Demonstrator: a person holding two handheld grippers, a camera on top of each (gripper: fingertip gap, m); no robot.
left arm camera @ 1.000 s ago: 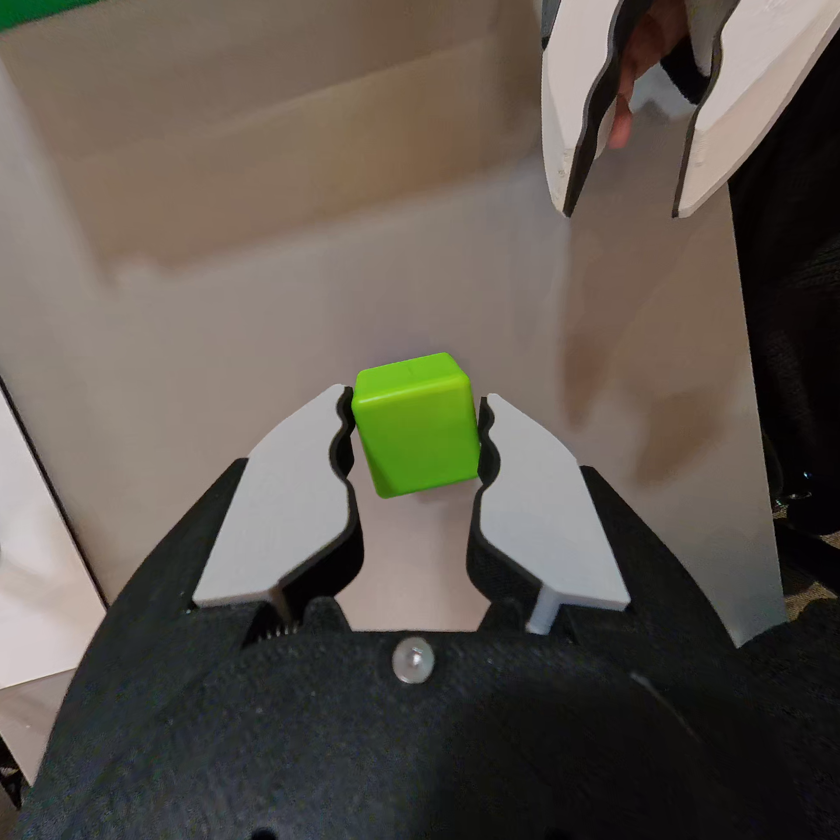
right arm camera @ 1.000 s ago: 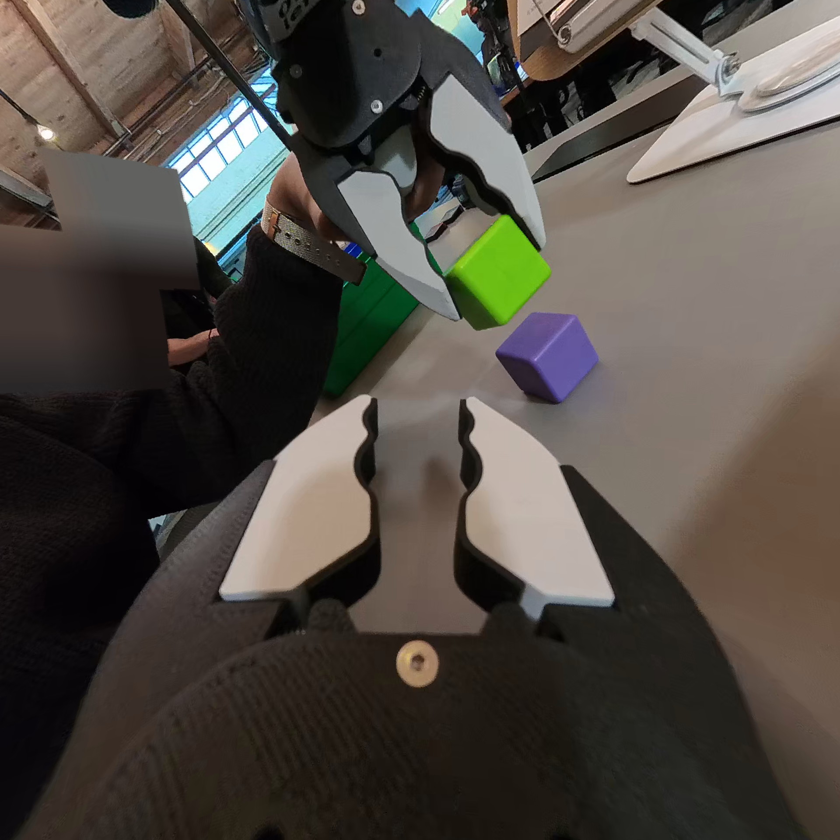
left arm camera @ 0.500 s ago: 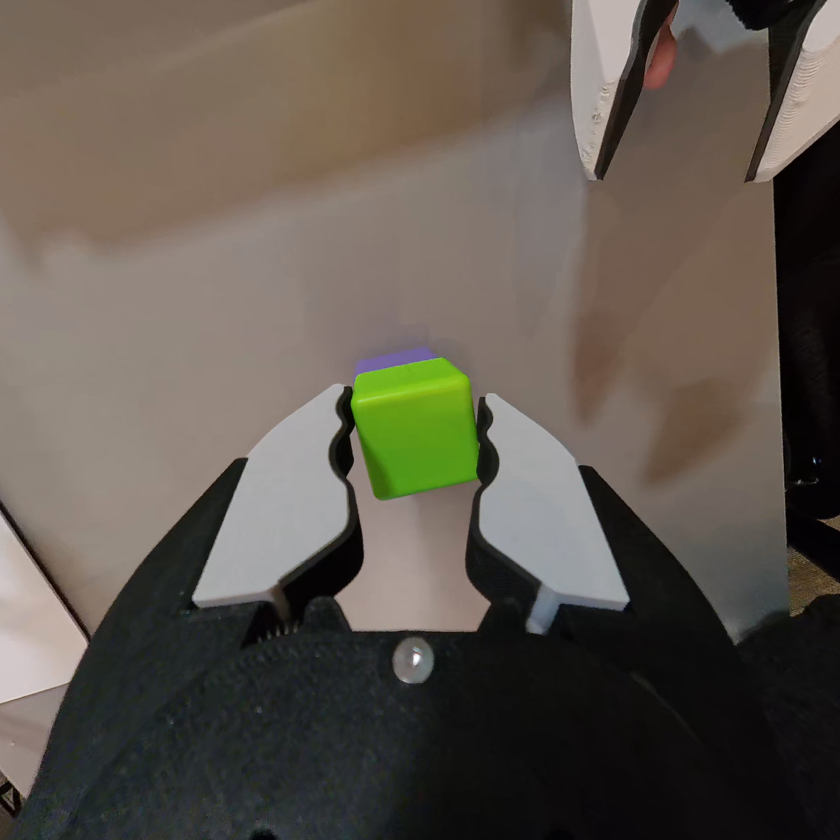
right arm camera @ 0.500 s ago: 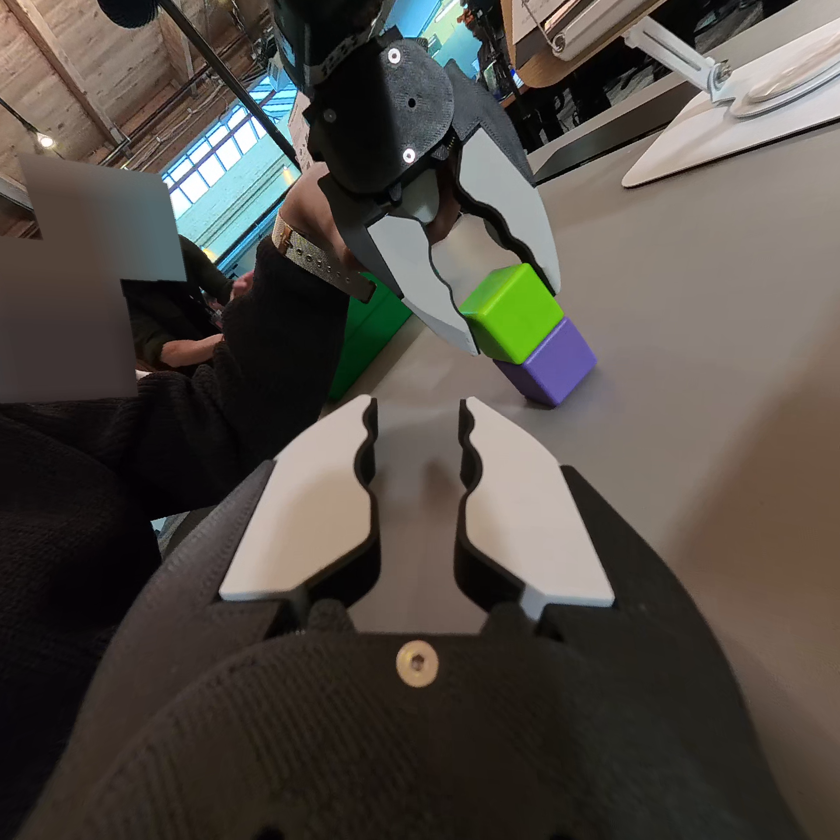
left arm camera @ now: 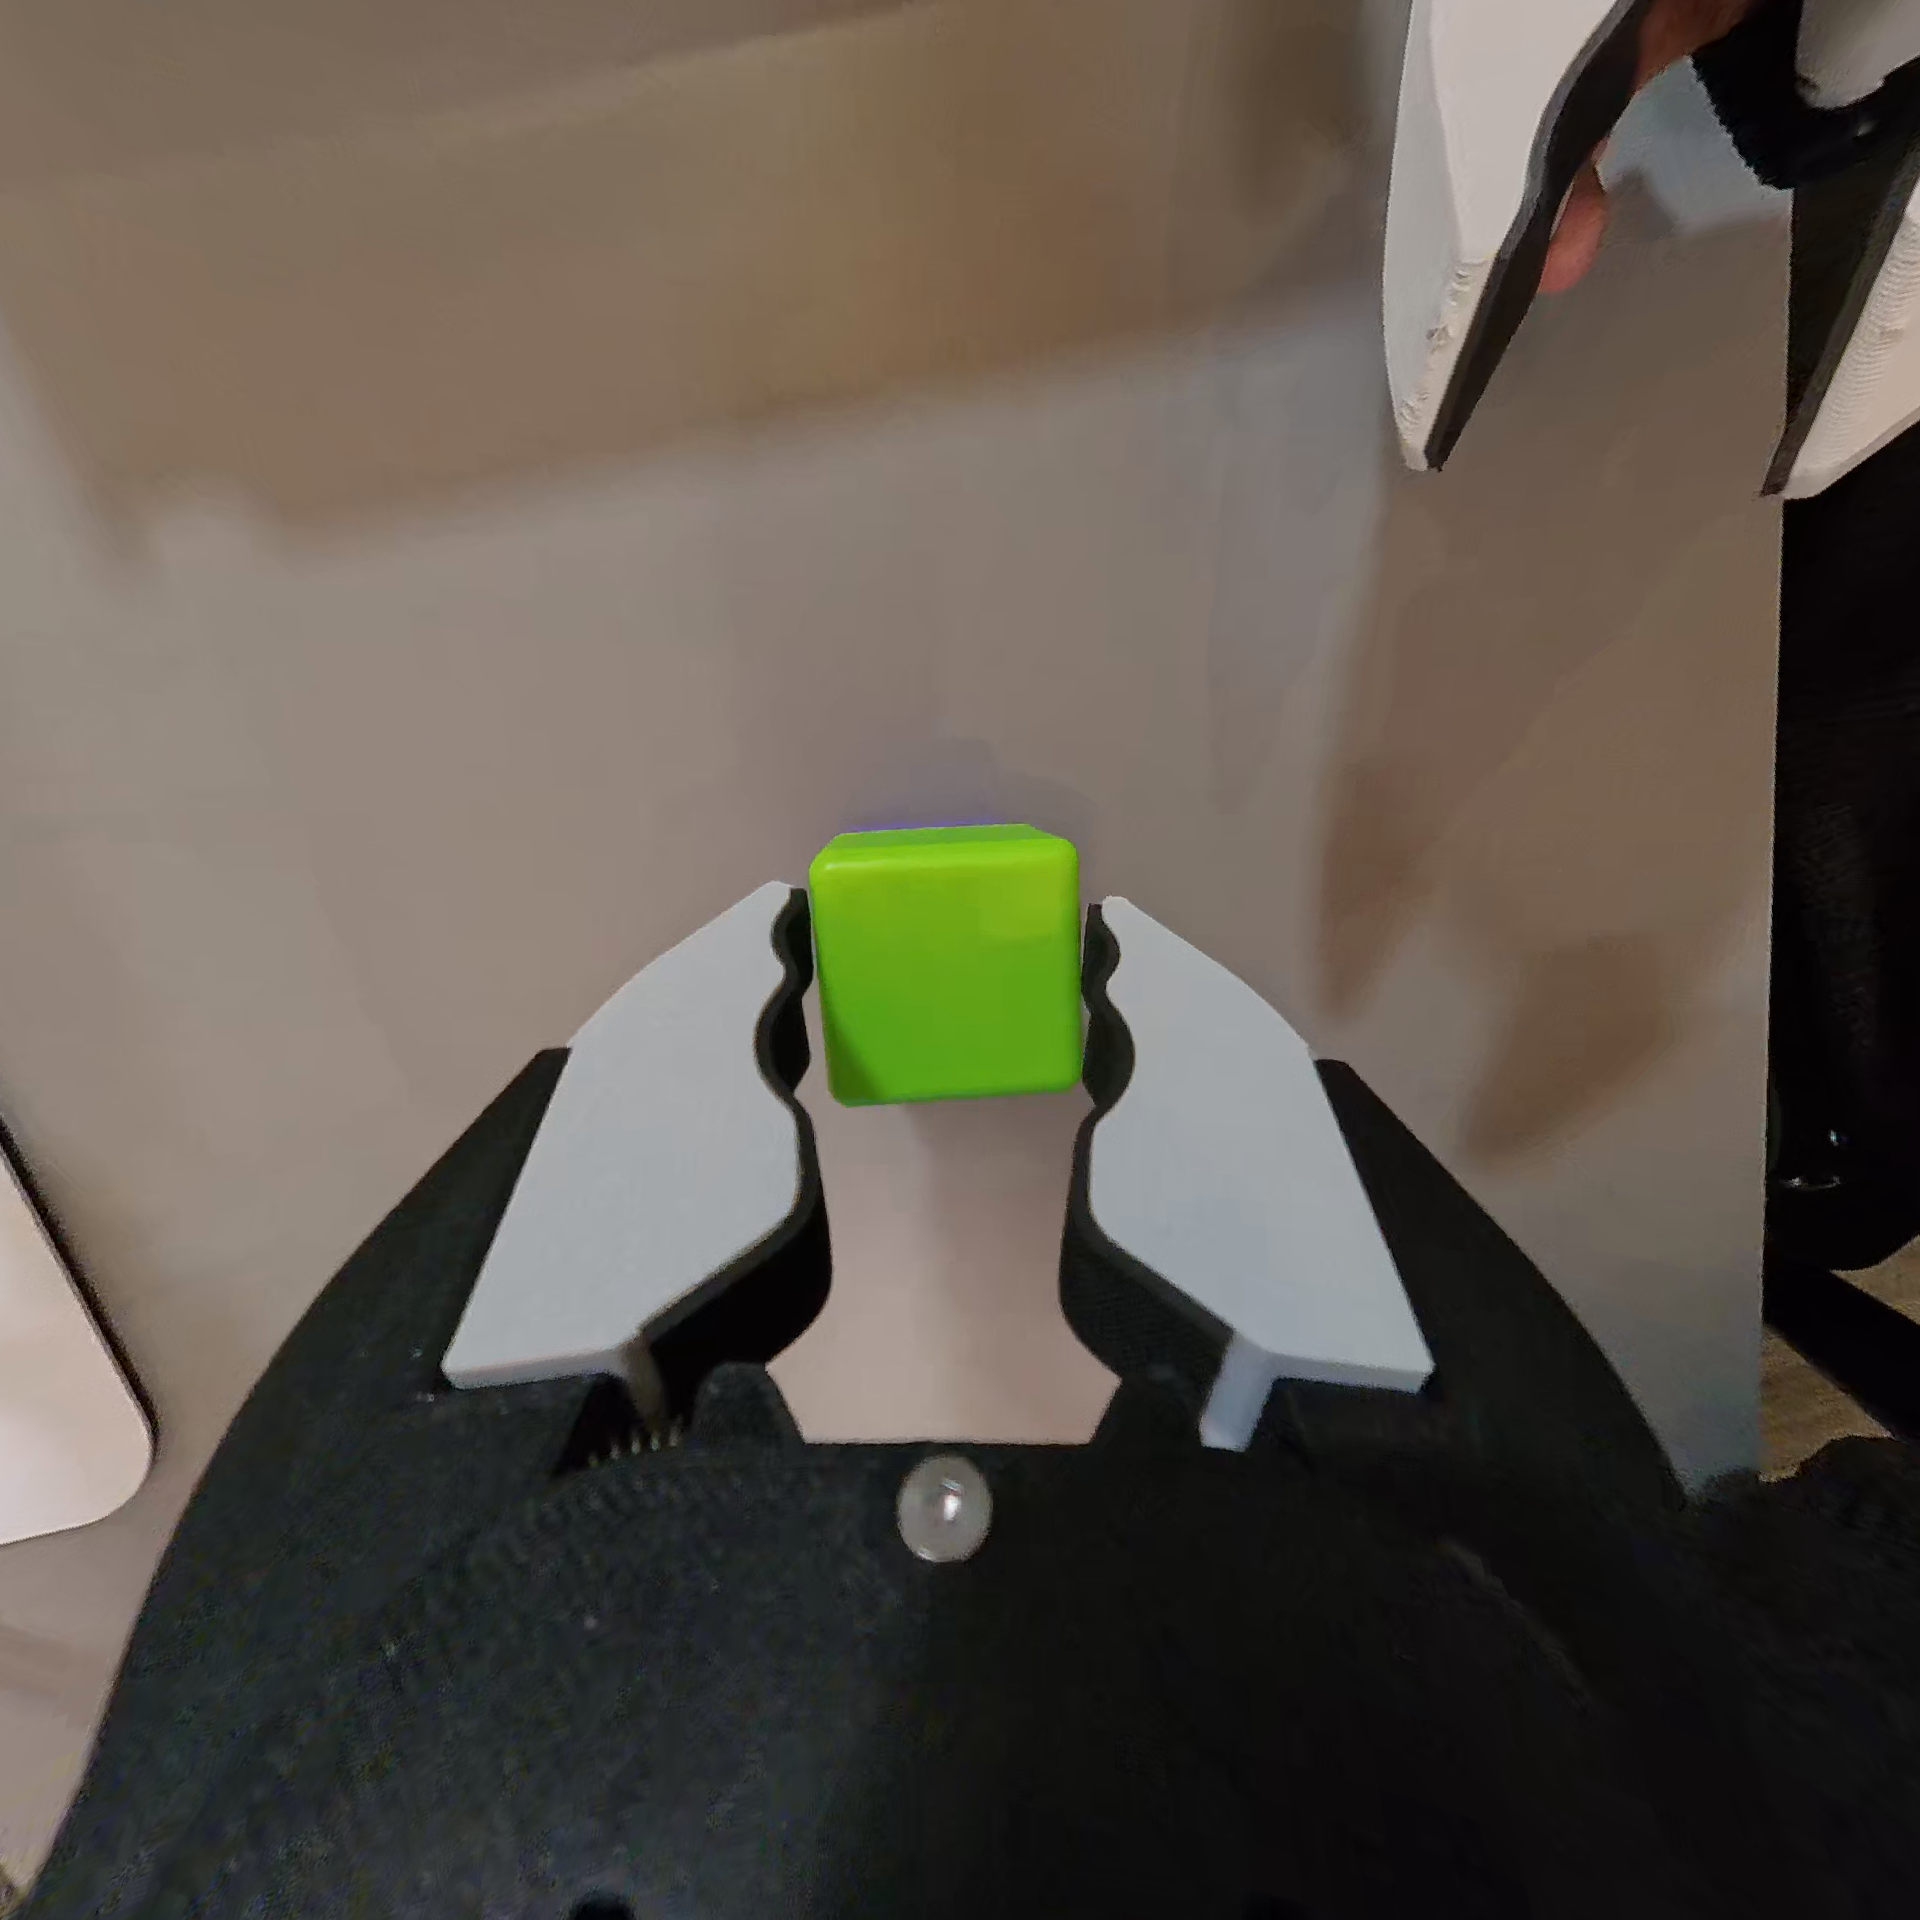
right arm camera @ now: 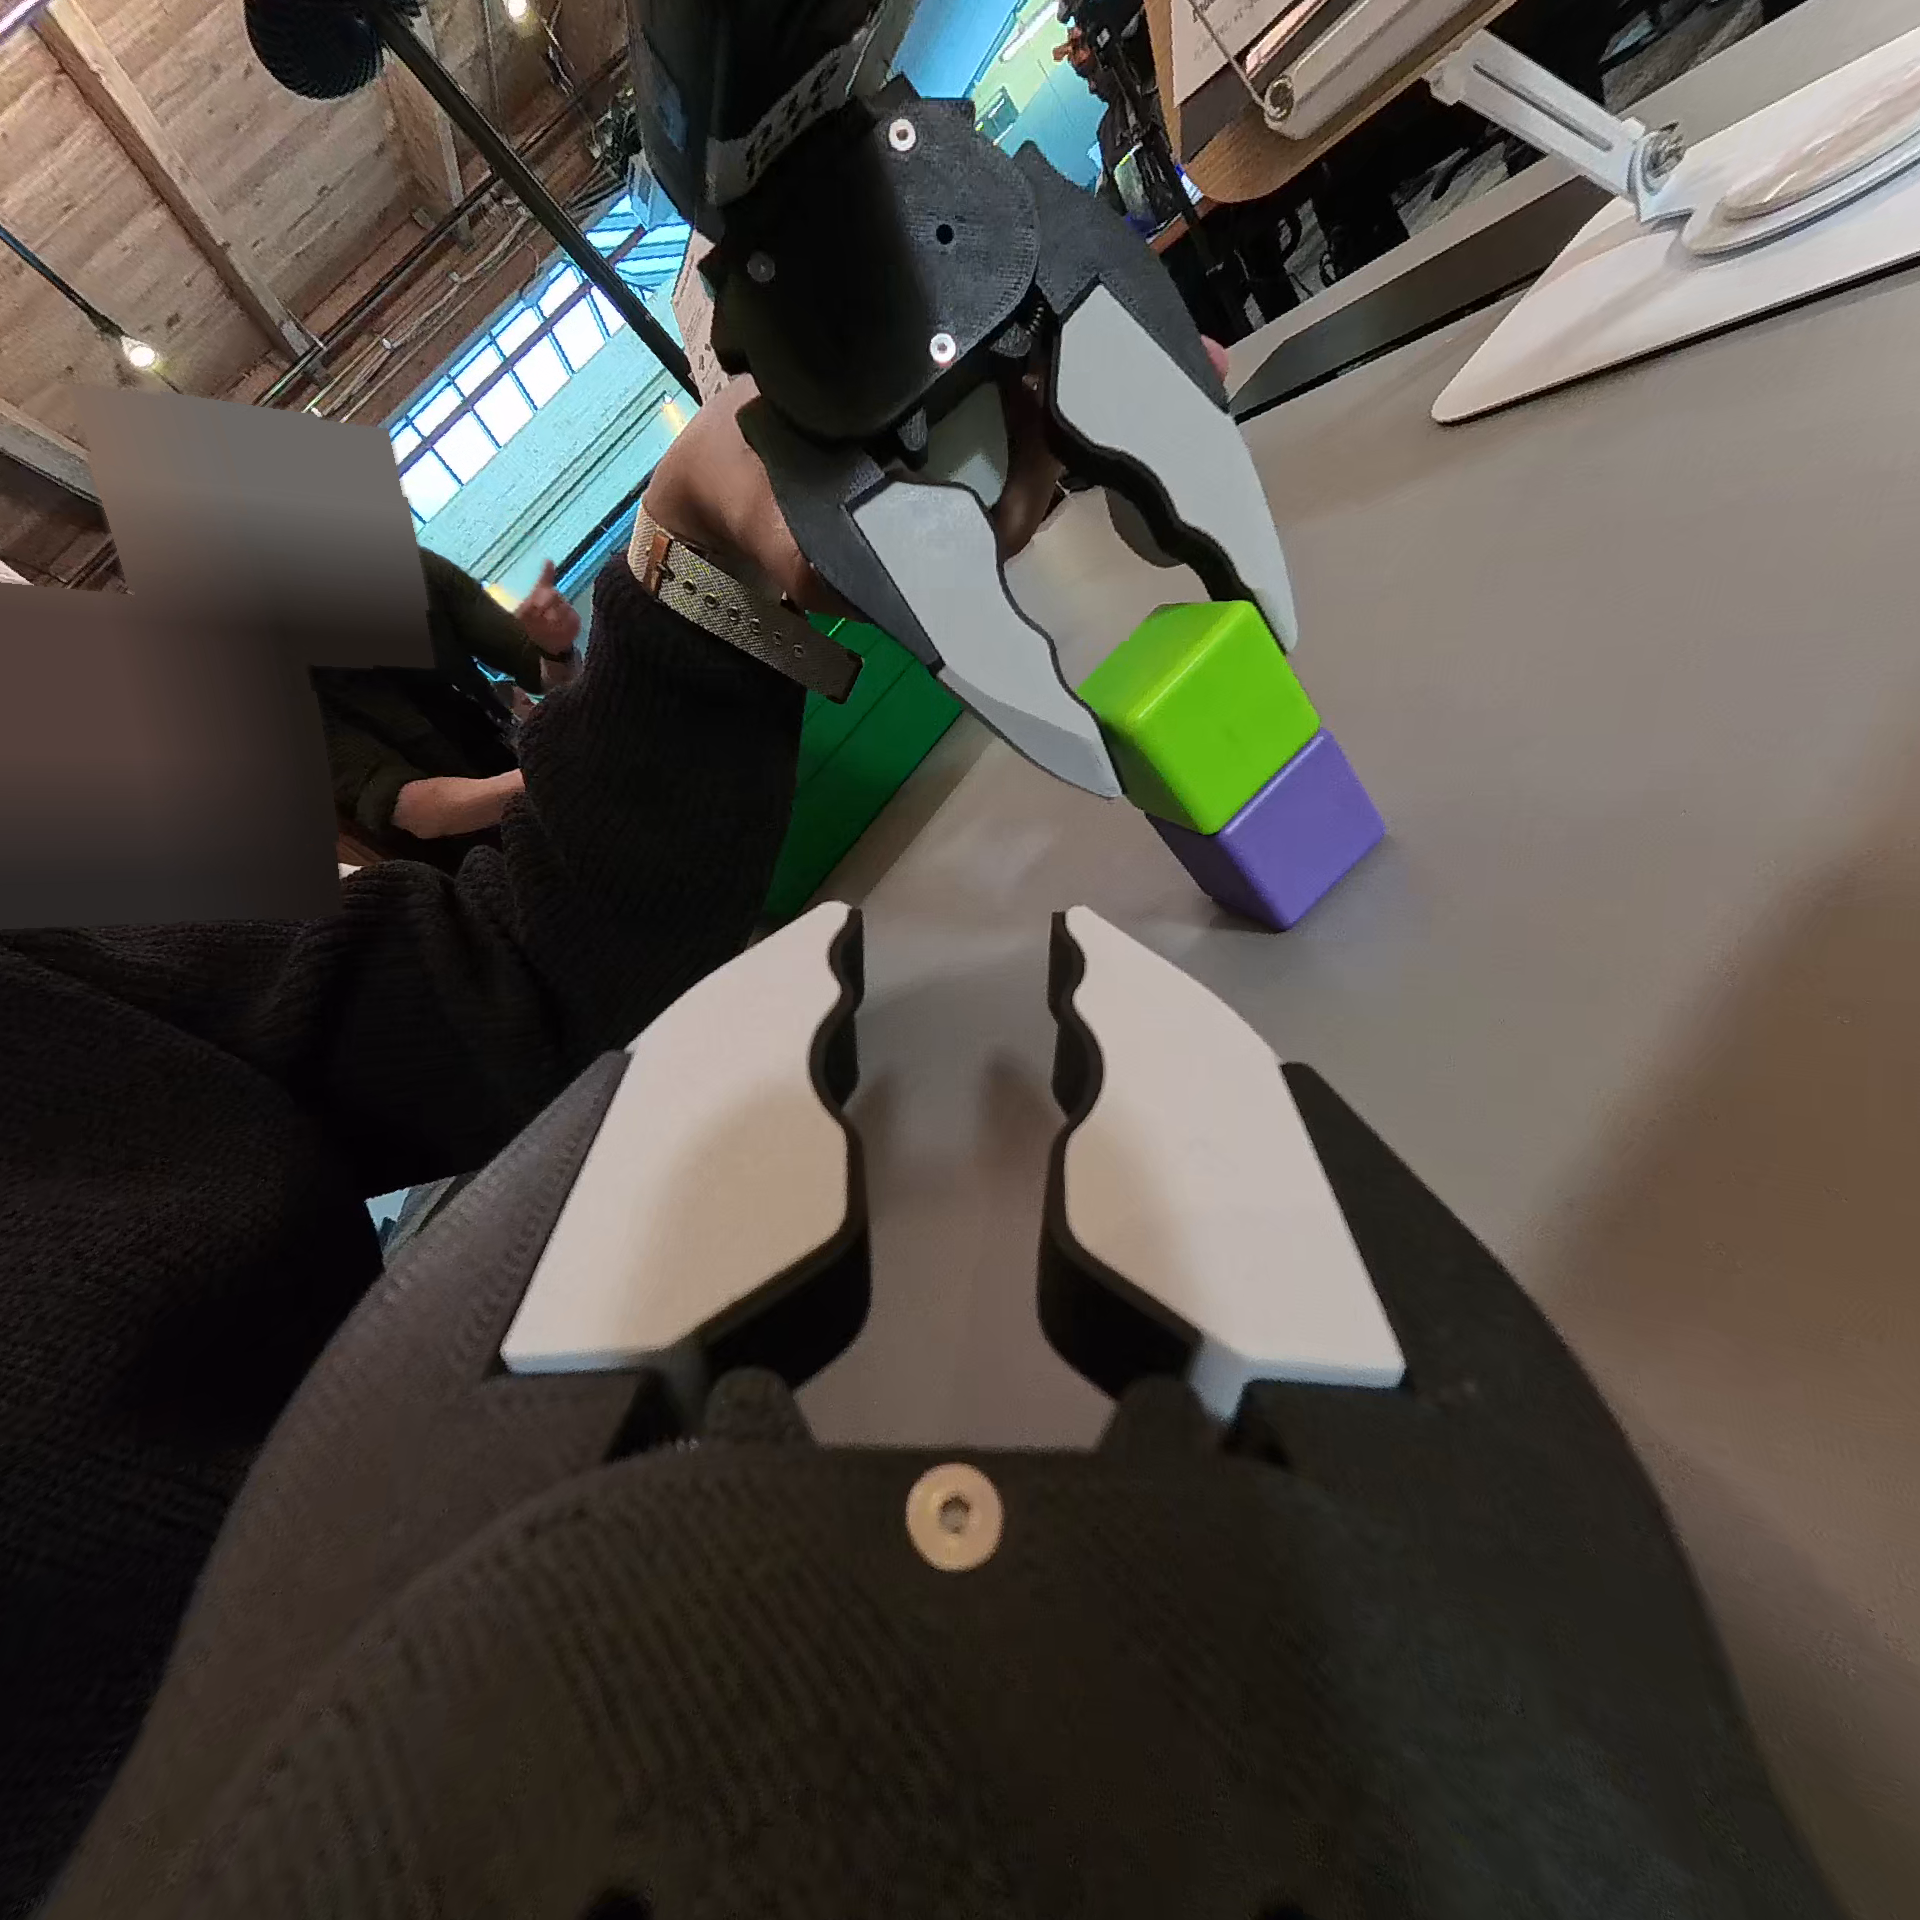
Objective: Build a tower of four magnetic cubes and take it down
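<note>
My left gripper (left arm camera: 945, 971) has its jaws clamped on the green cube (right arm camera: 1195, 712), seated squarely atop the purple cube (right arm camera: 1288, 831) on the worktop (right arm camera: 1558, 727). Right gripper (right arm camera: 956, 961) waits nearby, jaws apart, empty. I'd release gently, straight, without nudging.

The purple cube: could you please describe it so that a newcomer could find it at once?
On the grey table, find the left hand-held gripper closed on a green cube. The purple cube sits directly beneath that green cube, touching it. It is the only purple thing, and the lower block.
</note>
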